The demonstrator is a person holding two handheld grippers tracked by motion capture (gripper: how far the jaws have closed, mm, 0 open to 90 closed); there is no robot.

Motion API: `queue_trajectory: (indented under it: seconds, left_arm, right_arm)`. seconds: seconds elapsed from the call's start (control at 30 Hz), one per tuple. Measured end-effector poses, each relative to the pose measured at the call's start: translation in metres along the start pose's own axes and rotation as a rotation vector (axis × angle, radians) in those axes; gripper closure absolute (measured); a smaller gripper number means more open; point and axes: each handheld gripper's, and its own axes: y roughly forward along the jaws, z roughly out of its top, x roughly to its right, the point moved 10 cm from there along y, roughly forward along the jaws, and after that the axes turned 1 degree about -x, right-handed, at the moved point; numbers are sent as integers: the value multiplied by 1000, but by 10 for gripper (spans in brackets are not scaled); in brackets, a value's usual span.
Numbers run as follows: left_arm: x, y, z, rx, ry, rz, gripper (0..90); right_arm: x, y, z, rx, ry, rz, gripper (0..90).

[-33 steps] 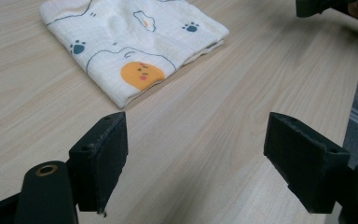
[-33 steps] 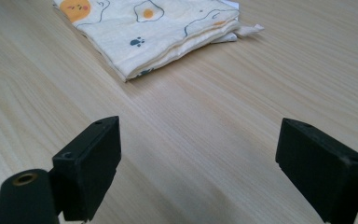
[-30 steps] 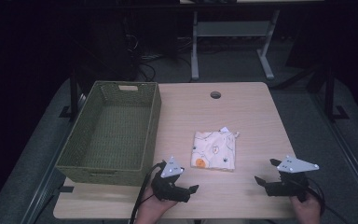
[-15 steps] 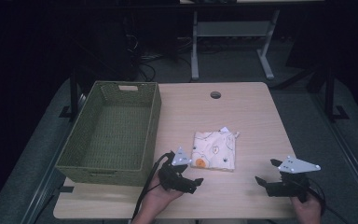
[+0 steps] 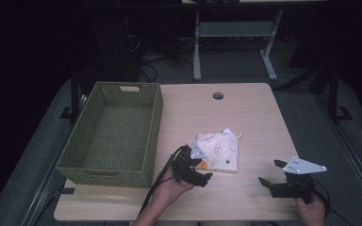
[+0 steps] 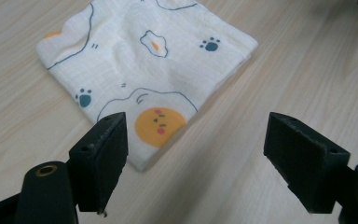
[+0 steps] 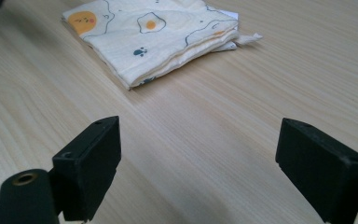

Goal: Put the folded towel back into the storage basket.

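One folded cloth [image 5: 218,150], one green basket [image 5: 108,174], two hand-held grippers.

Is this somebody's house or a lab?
Probably a lab or workshop: a plain wooden table stands on grey carpet, cables trail behind it, and a metal desk frame stands in the dark background.

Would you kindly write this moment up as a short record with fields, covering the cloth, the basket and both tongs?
cloth: folded cloth, cream with egg and paw prints, flat on the table
basket: green woven basket, on the table's left side, nothing seen inside
left tongs: left tongs, open, jaws astride the cloth's near corner, not closed on it
right tongs: right tongs, open, low over bare wood, apart from the cloth
table detail: round hole near the far edge
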Motion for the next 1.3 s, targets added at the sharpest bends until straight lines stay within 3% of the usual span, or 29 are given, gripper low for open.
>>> queue_trajectory:
  seconds: [0.23, 0.37, 0.43, 0.47, 0.57, 0.77, 1.0, 1.1, 1.17, 1.3]
  left_arm:
    - [-7, 13, 15, -50, 26, 21, 245]
    - [-10, 18, 17, -92, 25, 17, 250]
    - [-15, 22, 19, -110, 27, 50, 259]
    - [-19, 26, 19, -121, 7, 51, 266]
    - [-23, 31, 19, -148, 3, 54, 275]
    - [-27, 36, 32, -145, 21, 53, 295]
    - [-35, 55, 40, -185, 21, 54, 304]
    - [-38, 65, 43, -189, -4, 48, 306]
    - [-36, 71, 45, -200, -29, 20, 305]
    - [-37, 76, 49, -208, -11, 34, 305]
  right_arm:
    - [-3, -1, 0, -1, -8, 9, 135]
    - [-3, 0, 0, -2, -8, 12, 135]
    - [-3, 1, 0, -5, -8, 16, 135]
    - [-3, 1, -1, -16, -5, 15, 135]
    - [-4, 2, -1, -19, -6, 19, 135]
    - [-4, 1, 0, -11, -1, 28, 135]
    - [-1, -3, 3, 14, 11, 16, 135]
    - [-1, -3, 3, 11, 10, 16, 135]
    - [-1, -3, 3, 12, 8, 15, 135]
    - [-2, -4, 3, 19, 12, 20, 135]
